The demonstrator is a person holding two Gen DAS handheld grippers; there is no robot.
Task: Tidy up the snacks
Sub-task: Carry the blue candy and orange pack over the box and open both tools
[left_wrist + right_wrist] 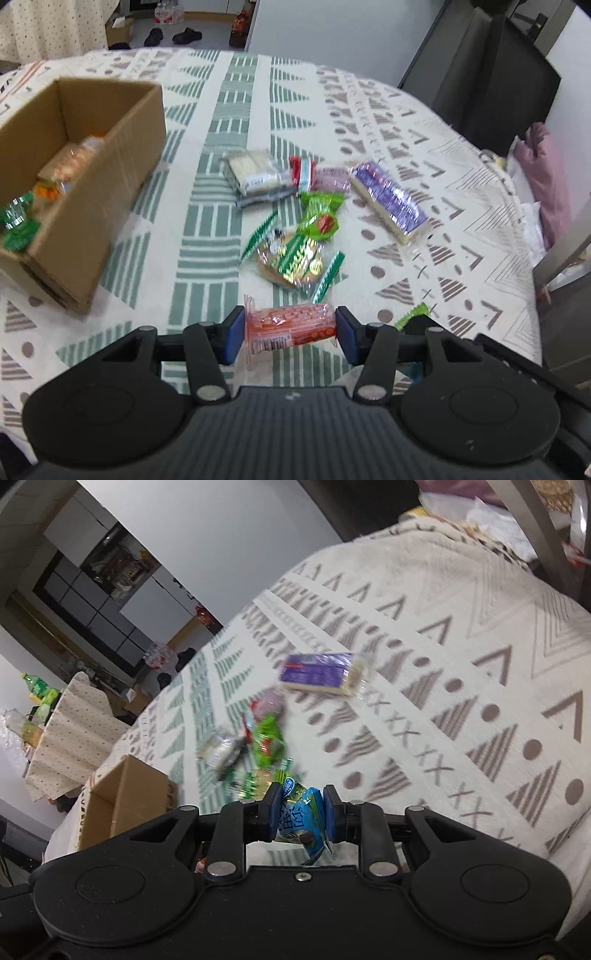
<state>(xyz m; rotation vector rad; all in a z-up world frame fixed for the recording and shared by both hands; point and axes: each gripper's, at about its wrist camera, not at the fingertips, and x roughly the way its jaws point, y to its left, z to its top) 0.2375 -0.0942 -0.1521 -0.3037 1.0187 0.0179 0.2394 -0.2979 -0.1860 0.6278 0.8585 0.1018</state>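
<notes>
The left gripper (pixel 290 334) pinches an orange snack pack (pixel 290 328) by its ends; the right gripper (pixel 300 814) pinches a blue packet (pixel 301 819). Keep both grips firm and carry toward the cardboard box (pixel 122 147) at ten o'clock, clearing its rim before release.

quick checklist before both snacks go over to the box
1. Left gripper shut on the orange pack, both fingers at its ends: ok.
2. Right gripper shut on the blue packet: ok.
3. Orange pack lifted off the cloth: cannot tell.
4. Box open at the top: ok.
5. Room left in the box, snacks already lie in it: ok, bare wall shows above them.
6. Loose snacks left on the cloth, such as the purple pack: not ok, more to clear.
</notes>
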